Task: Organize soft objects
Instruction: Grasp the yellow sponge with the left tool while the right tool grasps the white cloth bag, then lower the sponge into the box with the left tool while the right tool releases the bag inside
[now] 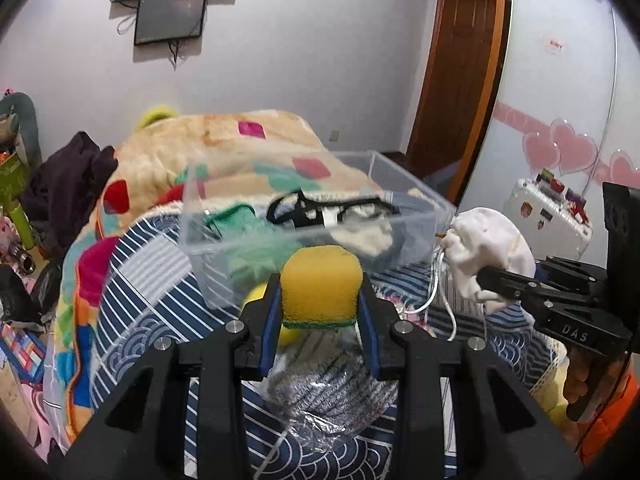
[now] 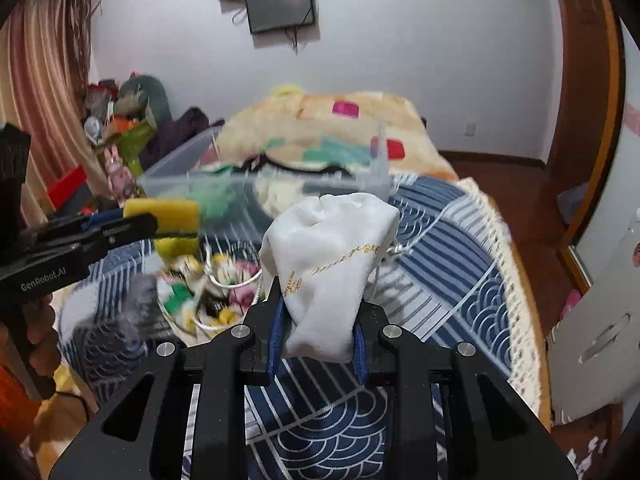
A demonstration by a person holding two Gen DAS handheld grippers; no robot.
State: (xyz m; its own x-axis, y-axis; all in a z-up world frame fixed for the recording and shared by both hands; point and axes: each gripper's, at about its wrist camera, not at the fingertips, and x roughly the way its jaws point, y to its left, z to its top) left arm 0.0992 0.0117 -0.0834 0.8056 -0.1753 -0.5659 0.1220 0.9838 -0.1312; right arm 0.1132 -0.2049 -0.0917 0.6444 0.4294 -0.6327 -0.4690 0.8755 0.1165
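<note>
The left gripper (image 1: 321, 312) is squeezing a yellow sponge (image 1: 320, 286) between its blue-padded fingers, the jaws closed in tight on its sides, with the sponge's thin green scrubbing layer along the bottom edge. It is hovering above the bed, just on the near side of a clear plastic bin (image 1: 404, 236) that is sitting on the blue and white patterned bedspread (image 1: 148, 280).

To the right, the right gripper (image 2: 320, 338) is clamping a white drawstring pouch (image 2: 332, 264) with gold script across it, its jaws pressed into the cloth. The pouch's white cord is dangling down toward the bed. From the left wrist view the pouch (image 1: 488, 256) is hanging in the air just beside the bin's right near corner.

Inside the bin, soft things are lying heaped together: a green knitted piece (image 1: 236, 220), a black strappy item (image 1: 320, 208) and a cream fuzzy cloth (image 1: 364, 236). What the black item is, I cannot say for sure through the plastic.

On the bedspread near the grippers, a grey speckled knit in a clear wrapper (image 1: 332, 384) is lying under the left gripper, and a blurred jumble of small colourful things (image 2: 212, 284) is sitting to the left of the pouch. Beyond the bin, a peach blanket with coloured patches (image 1: 224, 140) is bunched across the far end of the bed.
</note>
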